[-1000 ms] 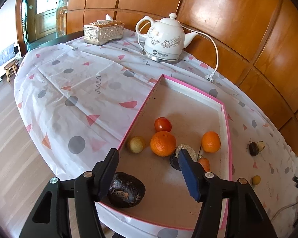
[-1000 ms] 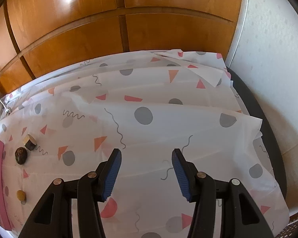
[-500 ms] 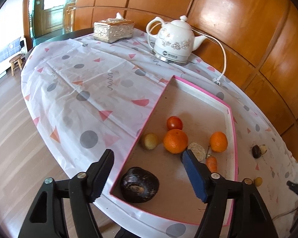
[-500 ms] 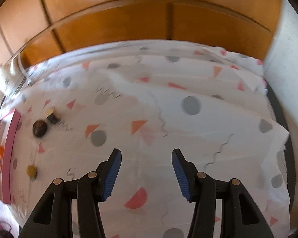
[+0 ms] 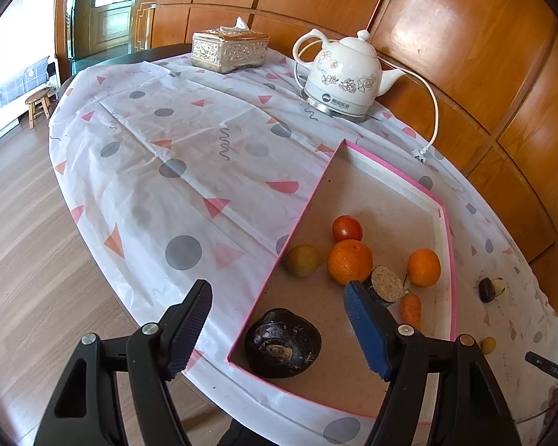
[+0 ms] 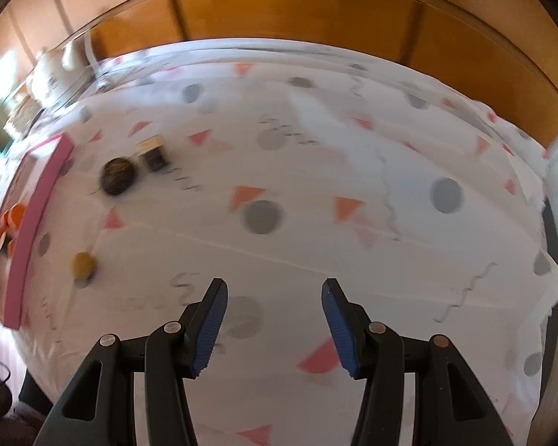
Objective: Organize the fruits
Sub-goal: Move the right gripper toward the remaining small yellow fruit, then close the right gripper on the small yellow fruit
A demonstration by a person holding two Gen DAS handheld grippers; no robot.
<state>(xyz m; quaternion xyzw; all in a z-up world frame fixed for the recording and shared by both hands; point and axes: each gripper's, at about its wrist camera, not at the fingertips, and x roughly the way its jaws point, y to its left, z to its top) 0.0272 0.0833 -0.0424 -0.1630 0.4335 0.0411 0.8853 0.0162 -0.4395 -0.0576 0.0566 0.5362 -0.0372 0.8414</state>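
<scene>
A pink-rimmed tray (image 5: 301,215) holds a tomato (image 5: 347,228), two oranges (image 5: 349,261) (image 5: 423,267), a yellow-green fruit (image 5: 302,259), a small carrot (image 5: 410,310), a cut brown fruit (image 5: 387,285) and a large dark fruit (image 5: 282,342). My left gripper (image 5: 279,330) is open and empty above the tray's near corner. On the cloth right of the tray lie a dark round fruit (image 6: 118,175), a cut dark piece (image 6: 153,154) and a small yellow fruit (image 6: 82,264); they also show in the left wrist view (image 5: 488,290) (image 5: 487,345). My right gripper (image 6: 274,325) is open and empty, right of them.
A white electric kettle (image 5: 340,78) with its cord and a silver tissue box (image 5: 228,50) stand at the table's far side. Wooden wall panels run behind the table. The patterned tablecloth (image 6: 316,223) hangs over the near edge. A white wall stands at the table's right end.
The left gripper has drawn back and left from the tray. The right gripper's view has swung left, bringing the loose fruits and the tray's edge closer to the middle.
</scene>
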